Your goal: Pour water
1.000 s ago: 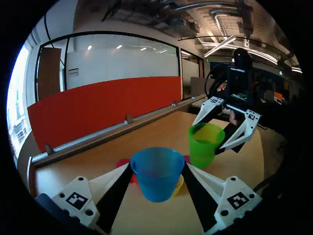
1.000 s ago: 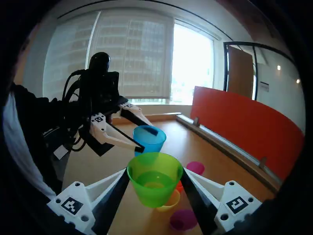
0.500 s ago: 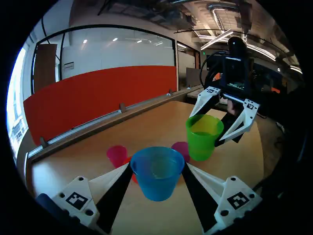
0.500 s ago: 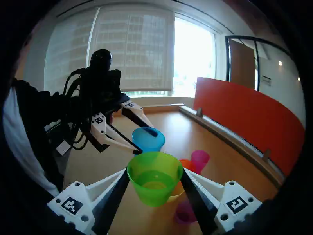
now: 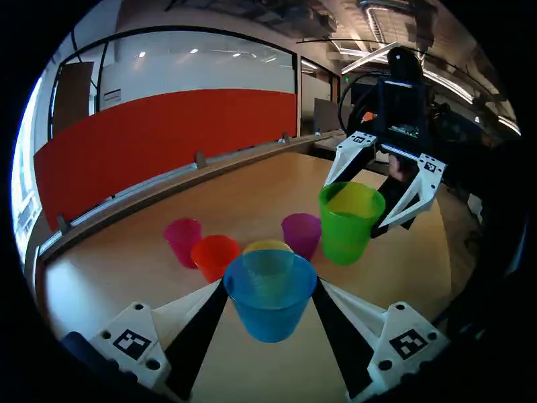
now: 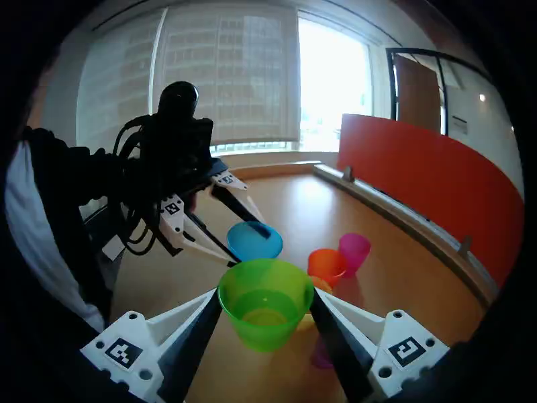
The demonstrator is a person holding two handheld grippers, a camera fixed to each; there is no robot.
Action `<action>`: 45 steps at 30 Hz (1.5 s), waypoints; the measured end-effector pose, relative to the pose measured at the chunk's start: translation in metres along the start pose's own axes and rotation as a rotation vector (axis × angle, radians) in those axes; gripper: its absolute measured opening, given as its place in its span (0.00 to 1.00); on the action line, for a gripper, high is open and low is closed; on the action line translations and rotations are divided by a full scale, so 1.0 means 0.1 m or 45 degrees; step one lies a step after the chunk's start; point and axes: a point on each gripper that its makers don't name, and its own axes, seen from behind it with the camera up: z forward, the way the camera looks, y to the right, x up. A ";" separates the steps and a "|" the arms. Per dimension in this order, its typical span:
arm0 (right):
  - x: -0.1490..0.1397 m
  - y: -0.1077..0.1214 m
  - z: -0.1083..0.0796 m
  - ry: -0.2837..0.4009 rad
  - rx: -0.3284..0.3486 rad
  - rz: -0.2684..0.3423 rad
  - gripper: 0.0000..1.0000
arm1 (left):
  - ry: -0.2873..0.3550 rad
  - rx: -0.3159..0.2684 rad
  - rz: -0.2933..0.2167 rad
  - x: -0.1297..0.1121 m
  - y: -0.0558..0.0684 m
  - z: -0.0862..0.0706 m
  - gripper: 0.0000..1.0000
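Observation:
My left gripper [image 5: 270, 303] is shut on a blue cup [image 5: 270, 297], held upright above the wooden table [image 5: 268, 195]. To its right, in the left gripper view, the right gripper [image 5: 376, 195] holds a green cup [image 5: 348, 221]. In the right gripper view my right gripper [image 6: 266, 316] is shut on the green cup [image 6: 266, 303], upright, with a little water at its bottom. Beyond it and to the left, the left gripper [image 6: 235, 235] carries the blue cup [image 6: 254, 242]. The two cups are apart.
On the table stand a pink cup [image 5: 182, 240], an orange cup [image 5: 215, 256], a yellow cup [image 5: 267, 250] and a purple cup [image 5: 301, 234]. An orange partition [image 5: 168, 141] and a rail run along the far edge. A person's dark sleeve [image 6: 60, 195] is at left.
Both gripper views have tilted down toward the table, so the small cups on it have come into sight. Both cups have stayed gripped and upright.

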 end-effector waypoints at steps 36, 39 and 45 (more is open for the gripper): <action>-0.92 -0.11 0.28 -0.192 0.047 0.023 0.92 | -0.160 -0.048 0.023 -0.68 0.19 0.20 0.88; -0.96 -0.12 0.30 -0.197 0.049 0.027 0.92 | -0.151 -0.054 0.017 -0.69 0.20 0.20 0.88; -1.00 -0.14 0.32 -0.208 0.051 0.019 0.92 | -0.137 -0.053 0.017 -0.71 0.21 0.18 0.88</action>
